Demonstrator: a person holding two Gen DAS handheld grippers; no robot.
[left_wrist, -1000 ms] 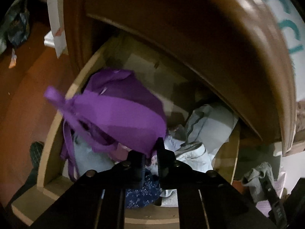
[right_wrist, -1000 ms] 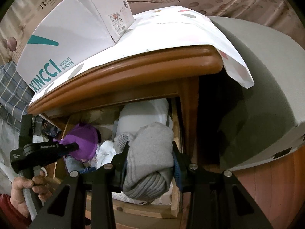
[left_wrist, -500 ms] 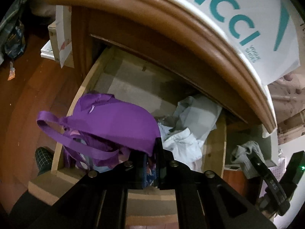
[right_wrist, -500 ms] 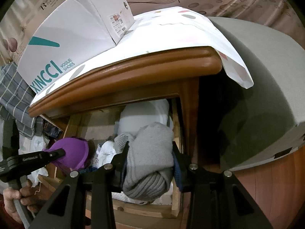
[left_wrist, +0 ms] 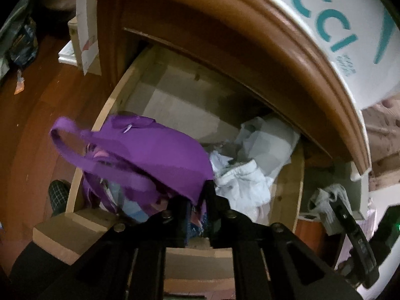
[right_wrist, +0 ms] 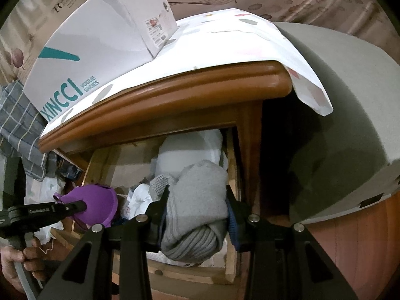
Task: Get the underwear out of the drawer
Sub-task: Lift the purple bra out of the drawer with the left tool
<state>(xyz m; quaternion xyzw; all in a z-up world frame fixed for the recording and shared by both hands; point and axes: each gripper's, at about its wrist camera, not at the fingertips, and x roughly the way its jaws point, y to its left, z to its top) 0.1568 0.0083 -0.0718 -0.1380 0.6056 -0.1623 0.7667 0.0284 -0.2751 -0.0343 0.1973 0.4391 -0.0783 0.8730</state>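
A purple bra (left_wrist: 150, 150) hangs from my left gripper (left_wrist: 197, 197), which is shut on its edge; its straps loop out to the left over the open wooden drawer (left_wrist: 107, 110). The right wrist view shows the same purple bra (right_wrist: 100, 205) at the tip of the left gripper (right_wrist: 83, 206), above the drawer's left front. My right gripper (right_wrist: 197, 200) is shut on a rolled grey knitted bundle (right_wrist: 197, 210), held over the drawer's right side. White and pale grey clothes (left_wrist: 247, 177) lie inside the drawer.
The brown wooden cabinet top (right_wrist: 175, 92) overhangs the drawer and carries a white shoe box (right_wrist: 100, 42) on a white cloth. A grey mattress (right_wrist: 337, 105) lies at the right. Red-brown floor (left_wrist: 32, 110) with papers spreads on the left. A hand (right_wrist: 12, 260) holds the left gripper's handle.
My left gripper has lifted the purple bra a little and drawn it toward the drawer's front left corner. The right gripper with the grey bundle has kept still.
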